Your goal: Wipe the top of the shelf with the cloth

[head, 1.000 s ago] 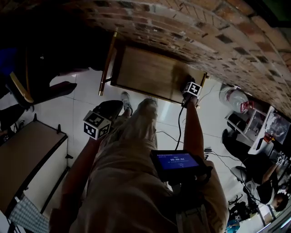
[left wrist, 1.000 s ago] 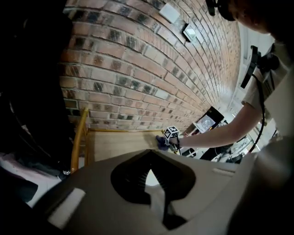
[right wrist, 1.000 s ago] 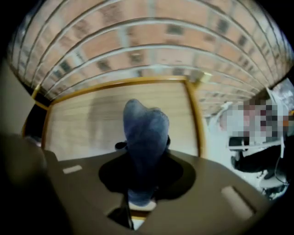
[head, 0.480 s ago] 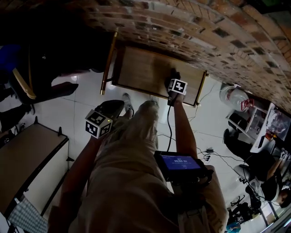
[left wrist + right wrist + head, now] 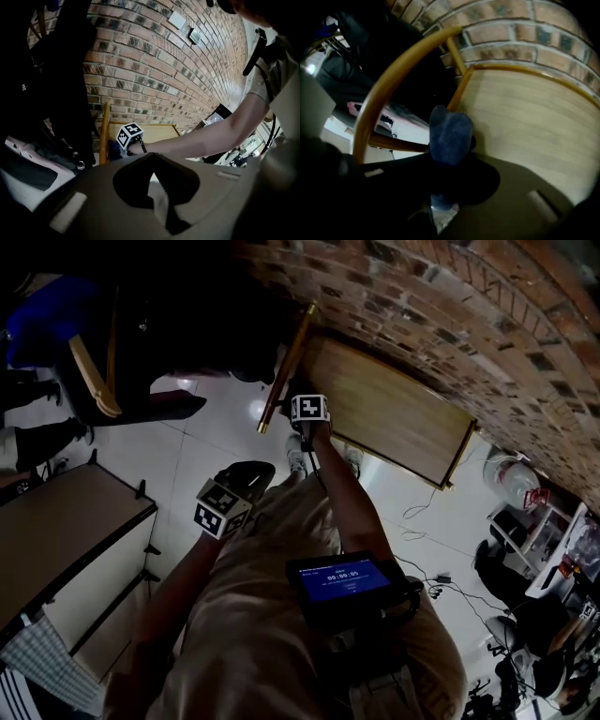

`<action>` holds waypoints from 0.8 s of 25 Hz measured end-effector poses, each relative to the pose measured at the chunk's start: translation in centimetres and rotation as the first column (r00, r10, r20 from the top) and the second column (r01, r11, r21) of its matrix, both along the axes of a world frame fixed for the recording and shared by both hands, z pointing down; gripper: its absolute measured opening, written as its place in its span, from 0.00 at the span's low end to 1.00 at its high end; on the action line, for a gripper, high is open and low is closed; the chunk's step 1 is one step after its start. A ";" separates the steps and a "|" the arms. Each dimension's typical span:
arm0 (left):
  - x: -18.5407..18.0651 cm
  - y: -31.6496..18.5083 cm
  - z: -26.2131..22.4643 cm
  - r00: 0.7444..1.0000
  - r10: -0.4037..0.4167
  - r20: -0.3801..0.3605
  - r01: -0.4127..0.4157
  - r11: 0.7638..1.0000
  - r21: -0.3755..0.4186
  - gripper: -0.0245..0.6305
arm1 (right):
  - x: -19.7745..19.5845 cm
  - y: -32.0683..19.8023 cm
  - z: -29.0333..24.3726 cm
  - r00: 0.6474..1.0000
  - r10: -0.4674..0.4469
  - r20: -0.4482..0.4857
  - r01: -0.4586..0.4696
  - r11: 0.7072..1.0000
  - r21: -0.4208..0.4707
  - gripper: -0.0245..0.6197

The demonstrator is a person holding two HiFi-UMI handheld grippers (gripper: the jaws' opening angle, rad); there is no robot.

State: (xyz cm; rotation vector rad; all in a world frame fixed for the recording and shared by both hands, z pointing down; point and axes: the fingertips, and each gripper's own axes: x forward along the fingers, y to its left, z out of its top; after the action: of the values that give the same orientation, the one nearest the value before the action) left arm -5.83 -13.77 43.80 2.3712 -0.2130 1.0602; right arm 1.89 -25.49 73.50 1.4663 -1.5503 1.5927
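Note:
The wooden shelf top stands against the brick wall. In the head view my right gripper is at the shelf's left end, by its yellow side rail. The right gripper view shows it shut on a blue cloth, which lies at the left edge of the pale wood. My left gripper hangs low beside my leg, away from the shelf. In its own view the left gripper has its jaws together on nothing, and the right gripper's marker cube and cloth show beyond it.
A dark chair and a person's legs are left of the shelf. A flat table is at lower left. A lit screen hangs at my waist. A cable crosses the white floor; a fan and clutter sit right.
My right gripper has slid the cloth along the shelf top from its right end to its left end. The left gripper has hardly moved.

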 end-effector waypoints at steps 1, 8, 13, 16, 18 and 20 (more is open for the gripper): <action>-0.6 -0.1 0.2 1.000 0.000 0.005 0.000 1.000 -0.003 0.04 | -0.5 -0.5 0.4 1.000 -0.015 -0.012 0.015 1.000 -0.001 0.19; -0.4 -0.1 1.0 0.999 0.042 0.009 -0.041 0.999 -0.030 0.04 | 3.6 2.5 0.9 0.997 0.029 -0.068 -0.029 1.000 0.002 0.19; 3.6 0.9 1.6 0.989 0.150 -0.009 -0.150 0.988 -0.023 0.04 | 16.4 13.8 1.6 0.952 0.202 -0.231 -0.224 0.972 -0.072 0.19; 6.7 1.8 1.8 0.981 0.193 -0.009 -0.193 0.981 -0.030 0.04 | 24.1 20.7 2.2 0.914 0.312 -0.260 -0.338 0.939 -0.059 0.19; 8.7 2.9 2.1 0.978 0.211 -0.003 -0.211 0.976 -0.050 0.04 | 27.3 26.1 2.7 0.893 0.399 -0.209 -0.425 0.900 -0.097 0.19; 10.9 3.7 2.0 0.975 0.221 0.000 -0.220 0.974 -0.058 0.04 | 30.9 32.0 2.7 0.863 0.437 -0.253 -0.485 0.855 -0.180 0.19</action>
State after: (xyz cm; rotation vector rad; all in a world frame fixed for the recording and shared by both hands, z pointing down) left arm 5.03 -10.09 45.85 2.3796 0.0809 1.1578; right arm 32.78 6.54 76.22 1.8900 -0.8880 1.7437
